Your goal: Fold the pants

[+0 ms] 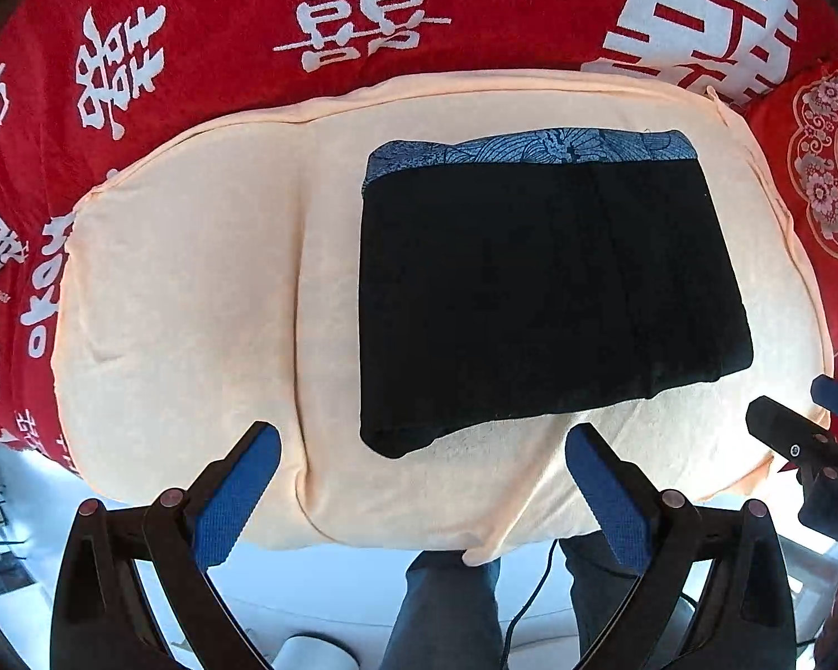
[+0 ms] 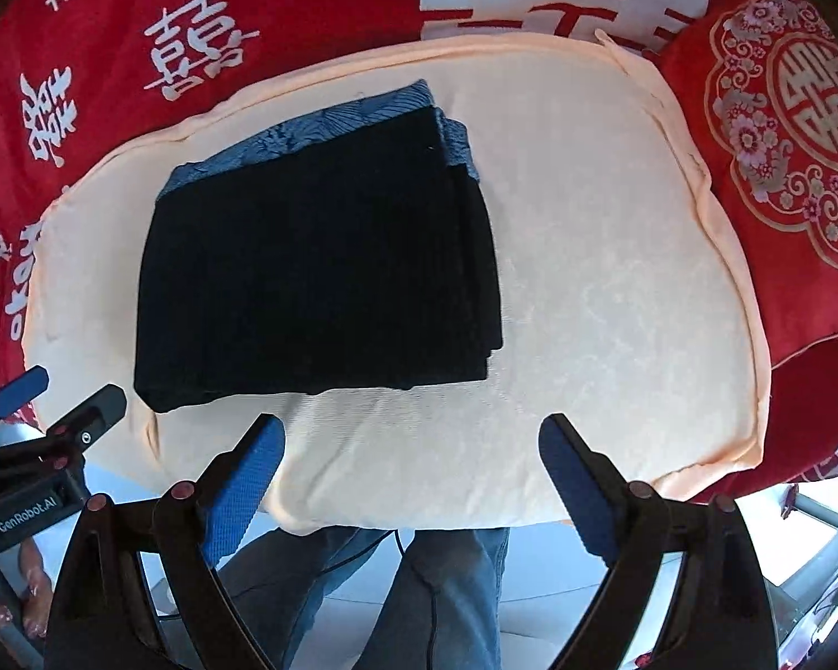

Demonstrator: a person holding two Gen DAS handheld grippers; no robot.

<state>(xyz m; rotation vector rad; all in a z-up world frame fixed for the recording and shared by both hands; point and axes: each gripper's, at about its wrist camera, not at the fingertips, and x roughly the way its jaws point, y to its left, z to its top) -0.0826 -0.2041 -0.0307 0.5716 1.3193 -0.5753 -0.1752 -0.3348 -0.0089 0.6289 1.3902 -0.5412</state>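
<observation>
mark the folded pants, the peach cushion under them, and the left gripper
folded pants (image 1: 547, 290): left wrist view, middle of the black top layer.
peach cushion (image 1: 195, 290): left wrist view, bare fabric left of the pants.
left gripper (image 1: 422, 444): left wrist view, midway between the open jaws.

Lying folded: matt black cloth pants (image 1: 547, 290) on soft, nappy peach towel (image 1: 195, 279); showing textured blue pads (image 2: 246, 480) on glossy black plastic fingers.

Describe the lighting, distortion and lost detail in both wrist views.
Left wrist view: fisheye bends the peach towel's edges; the folded black pants are a near-featureless dark block, only the patterned waistband legible. Right wrist view: daylight sheen on the towel; dark vignette corners.
</observation>
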